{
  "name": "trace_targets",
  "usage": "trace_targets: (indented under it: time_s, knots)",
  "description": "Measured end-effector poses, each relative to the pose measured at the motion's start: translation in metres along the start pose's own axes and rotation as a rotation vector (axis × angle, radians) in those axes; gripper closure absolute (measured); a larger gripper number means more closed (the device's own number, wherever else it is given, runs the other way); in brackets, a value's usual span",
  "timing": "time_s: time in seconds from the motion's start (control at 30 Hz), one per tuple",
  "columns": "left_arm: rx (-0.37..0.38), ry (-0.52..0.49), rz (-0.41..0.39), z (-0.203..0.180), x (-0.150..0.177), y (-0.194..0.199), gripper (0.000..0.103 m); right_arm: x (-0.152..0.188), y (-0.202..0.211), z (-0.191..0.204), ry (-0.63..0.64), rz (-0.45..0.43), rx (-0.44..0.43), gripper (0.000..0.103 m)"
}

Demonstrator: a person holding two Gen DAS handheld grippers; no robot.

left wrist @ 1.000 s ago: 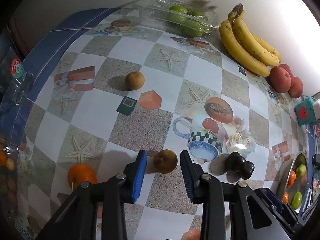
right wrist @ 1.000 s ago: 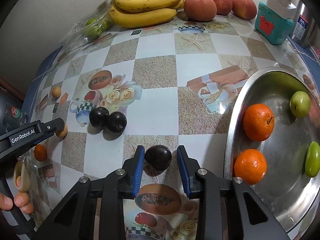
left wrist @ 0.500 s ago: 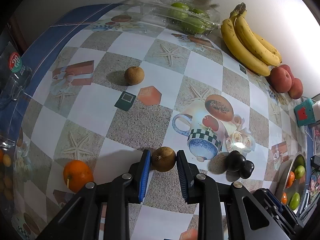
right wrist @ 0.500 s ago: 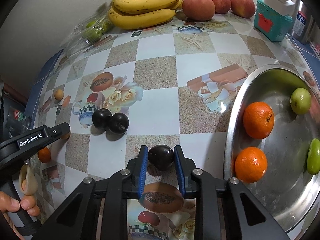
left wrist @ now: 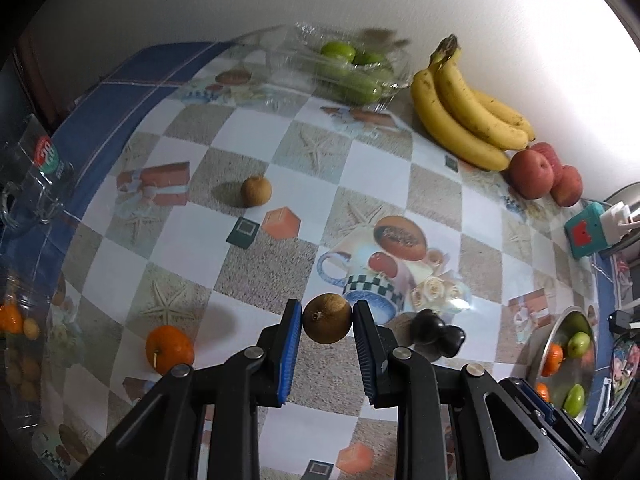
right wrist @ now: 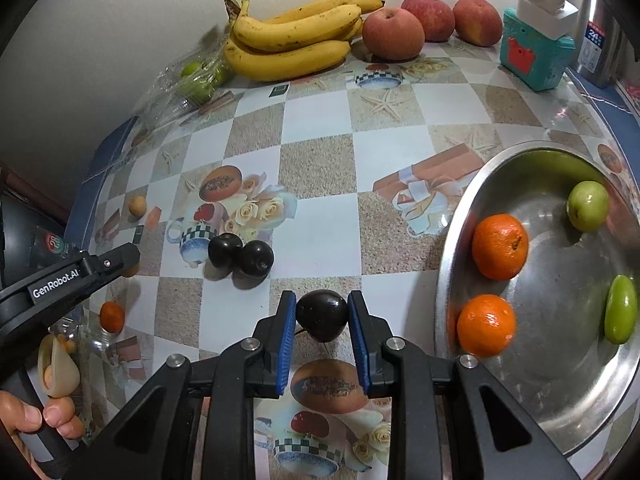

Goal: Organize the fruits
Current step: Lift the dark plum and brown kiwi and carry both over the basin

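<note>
My left gripper (left wrist: 327, 318) is shut on a small brown round fruit (left wrist: 327, 319) and holds it above the checked tablecloth. My right gripper (right wrist: 322, 314) is shut on a dark plum (right wrist: 321, 315), just left of the steel bowl (right wrist: 460, 240). The bowl holds two oranges (right wrist: 500, 246) and two green fruits (right wrist: 588, 206). Two more dark plums (right wrist: 242, 256) lie on the cloth ahead of my right gripper. A second brown fruit (left wrist: 256, 191) and a loose orange (left wrist: 169, 349) lie on the cloth in the left wrist view.
Bananas (right wrist: 296, 38) and red apples (right wrist: 394, 34) lie along the back wall. A clear tray of green fruit (left wrist: 352, 72) sits at the back left. A teal toy box (right wrist: 534, 54) stands at the back right. A clear container (left wrist: 24, 320) is at the table's left edge.
Both grippers closed onto their fruits. The left one has lifted the brown fruit off the cloth; the right one has raised the plum slightly.
</note>
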State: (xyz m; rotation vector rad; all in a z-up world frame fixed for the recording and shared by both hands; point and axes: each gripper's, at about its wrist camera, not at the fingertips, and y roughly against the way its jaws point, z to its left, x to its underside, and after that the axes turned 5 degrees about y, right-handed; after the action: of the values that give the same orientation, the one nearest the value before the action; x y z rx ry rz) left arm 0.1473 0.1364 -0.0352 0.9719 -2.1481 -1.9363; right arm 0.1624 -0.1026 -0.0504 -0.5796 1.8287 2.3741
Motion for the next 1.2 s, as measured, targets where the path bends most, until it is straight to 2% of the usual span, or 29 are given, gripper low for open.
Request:
trace_targets:
  time_s: [0.33,0.6,1.1,1.2]
  knots:
    - [0.022,-0.052,-0.029,-0.027,0.009,0.015,0.075,0.001,0.021,-0.013,-0.043,-0.025,-0.005,0.076]
    - [0.06,-0.092,-0.006,-0.055,0.021,0.015,0.075,0.002,0.041,-0.036,-0.112,-0.064,-0.009,0.076]
    - [0.094,-0.195,0.024,-0.107,0.046,0.015,0.075,0.012,0.063,-0.117,-0.298,-0.094,0.082,0.076]
    - [0.139,-0.216,0.052,-0.122,0.054,0.014,0.075,0.015,0.064,-0.131,-0.336,-0.092,0.075,0.076]
